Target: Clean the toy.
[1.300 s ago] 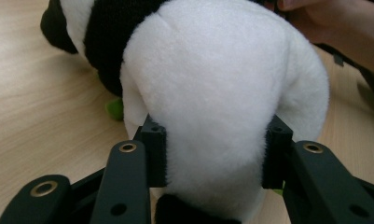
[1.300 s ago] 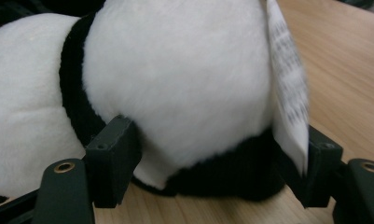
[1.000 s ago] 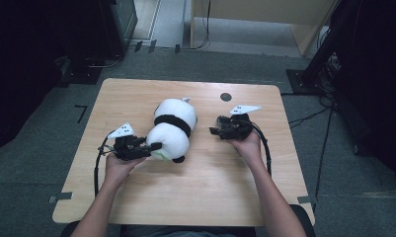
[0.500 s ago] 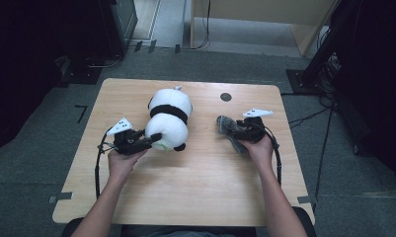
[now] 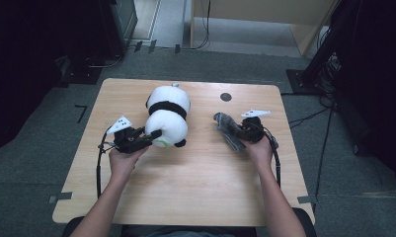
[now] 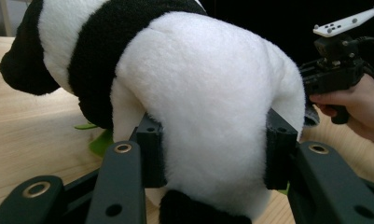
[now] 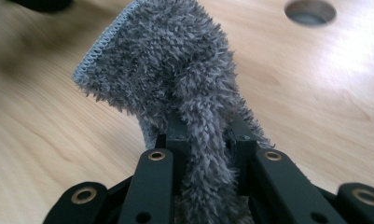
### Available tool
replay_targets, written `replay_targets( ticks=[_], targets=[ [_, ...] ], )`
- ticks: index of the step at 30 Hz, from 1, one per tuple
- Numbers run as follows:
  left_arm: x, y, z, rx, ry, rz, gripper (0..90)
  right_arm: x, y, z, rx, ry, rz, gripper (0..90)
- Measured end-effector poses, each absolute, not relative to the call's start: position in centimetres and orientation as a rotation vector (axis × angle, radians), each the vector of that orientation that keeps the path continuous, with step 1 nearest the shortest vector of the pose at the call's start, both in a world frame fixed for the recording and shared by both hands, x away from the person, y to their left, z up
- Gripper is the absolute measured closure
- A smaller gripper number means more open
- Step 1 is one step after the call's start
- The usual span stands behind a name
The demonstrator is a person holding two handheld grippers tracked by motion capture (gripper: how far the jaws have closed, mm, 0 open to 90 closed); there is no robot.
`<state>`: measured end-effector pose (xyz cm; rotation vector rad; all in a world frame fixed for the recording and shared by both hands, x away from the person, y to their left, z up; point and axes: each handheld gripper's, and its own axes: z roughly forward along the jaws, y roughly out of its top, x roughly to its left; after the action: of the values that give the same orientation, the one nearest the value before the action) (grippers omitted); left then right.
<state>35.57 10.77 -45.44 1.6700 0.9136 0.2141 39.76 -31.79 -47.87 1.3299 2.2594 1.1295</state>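
Hidden or cut off: in the left gripper view the panda (image 6: 208,107) runs past the top and bottom of the frame, its face unseen; a green scrap (image 6: 100,141) shows under it, hard to identify. In the right gripper view the cloth (image 7: 175,88) covers the pads where they meet, and the far desk (image 7: 45,121) is blurred.

Views compared: the high view gives the layout. The panda (image 5: 167,117) lies on the desk (image 5: 185,187) left of centre, towards the far edge. The cloth (image 5: 228,130) lies right of centre, just near of a round hole (image 5: 225,97) by the far edge. The close views give the grips. The left gripper (image 5: 147,137) is clenched on the panda's white end, pads (image 6: 151,150) pressed into the plush on both sides. The right gripper (image 5: 233,132) has just been closing and now pinches a fold of the grey cloth, whose stitched edge (image 7: 100,44) stands up off the wood. The left gripper view also catches the right gripper (image 6: 336,70) beyond the panda, in the person's hand (image 6: 357,100).

Orientation: the panda's long axis runs from near edge to far edge, tilted slightly right at the far end; the black band crosses it. The cloth is bunched, its long axis running from far-left to near-right.
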Motion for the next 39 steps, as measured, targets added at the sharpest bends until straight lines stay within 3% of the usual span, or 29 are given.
replay_targets(
  ticks=[8,16,29,39],
  targets=[
    [35.9,8.6,-45.0,1.693,0.918,0.239,53.3,37.7,-28.3,-43.6,1.195,2.262,1.321,76.0],
    [35.1,7.7,-46.3,1.715,0.938,0.236,53.0,35.7,-23.8,-41.5,1.011,2.307,1.400,75.7],
    [34.9,7.5,-46.0,1.673,0.962,0.244,52.9,33.7,-19.2,-41.9,0.882,2.381,1.447,77.3],
    [35.3,8.4,-45.8,1.643,0.992,0.237,52.8,33.4,-17.3,-44.7,0.772,2.557,1.301,77.8]
  ],
)
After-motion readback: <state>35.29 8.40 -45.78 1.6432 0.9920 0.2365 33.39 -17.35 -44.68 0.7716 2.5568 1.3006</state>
